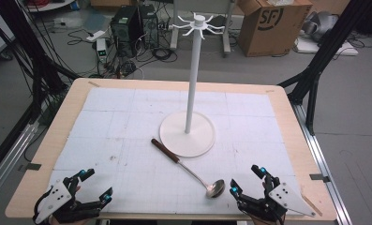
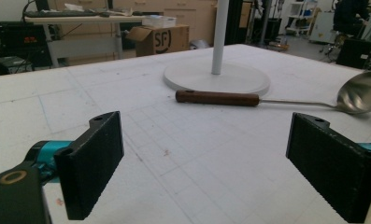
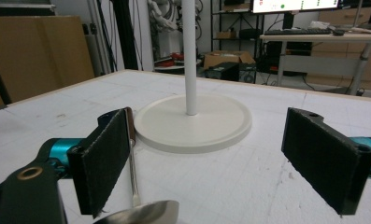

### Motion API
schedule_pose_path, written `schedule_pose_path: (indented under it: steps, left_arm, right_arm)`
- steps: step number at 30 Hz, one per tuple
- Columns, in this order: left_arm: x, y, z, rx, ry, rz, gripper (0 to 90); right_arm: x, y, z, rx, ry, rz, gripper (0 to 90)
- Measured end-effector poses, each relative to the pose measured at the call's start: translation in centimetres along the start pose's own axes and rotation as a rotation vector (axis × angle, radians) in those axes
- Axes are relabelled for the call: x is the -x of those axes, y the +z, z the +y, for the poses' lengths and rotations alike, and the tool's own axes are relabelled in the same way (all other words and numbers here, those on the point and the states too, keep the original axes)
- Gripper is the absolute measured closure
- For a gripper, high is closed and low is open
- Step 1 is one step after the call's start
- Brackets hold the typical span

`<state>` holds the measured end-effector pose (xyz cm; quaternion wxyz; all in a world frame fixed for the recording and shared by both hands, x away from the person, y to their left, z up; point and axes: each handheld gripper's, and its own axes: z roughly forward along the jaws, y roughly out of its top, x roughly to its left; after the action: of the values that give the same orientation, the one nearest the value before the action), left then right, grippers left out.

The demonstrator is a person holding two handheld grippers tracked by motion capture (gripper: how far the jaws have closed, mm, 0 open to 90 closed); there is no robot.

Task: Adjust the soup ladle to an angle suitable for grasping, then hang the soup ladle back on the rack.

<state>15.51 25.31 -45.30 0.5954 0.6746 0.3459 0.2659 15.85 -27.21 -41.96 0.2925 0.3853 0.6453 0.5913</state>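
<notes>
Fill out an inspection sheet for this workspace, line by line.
Surface: wooden table under a white gridded mat, lightly smudged.
Job's things: ladle lying flat, wooden handle beside the base of the white hook stand, bowl near the right gripper.
Clutter: nothing seen on the mat.
Grippers: left gripper and right gripper both open, empty, at the near edge.
Cables: tangle on the floor behind the table.
Surroundings: cardboard box, black frame legs.
</notes>
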Motion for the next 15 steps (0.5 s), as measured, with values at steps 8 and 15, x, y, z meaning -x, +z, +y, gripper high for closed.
schedule_pose_path:
  steps: [8,15]
  left_arm:
    - [0.2,0.1,0.2,0.004,0.002,-0.015,11.7]
    - [0.2,0.2,0.2,0.006,0.002,-0.018,11.7]
  right_arm:
    - [-0.5,1.0,1.2,-0.024,-0.017,0.038,14.4]
    - [-1.5,2.9,2.4,-0.064,-0.04,0.082,14.6]
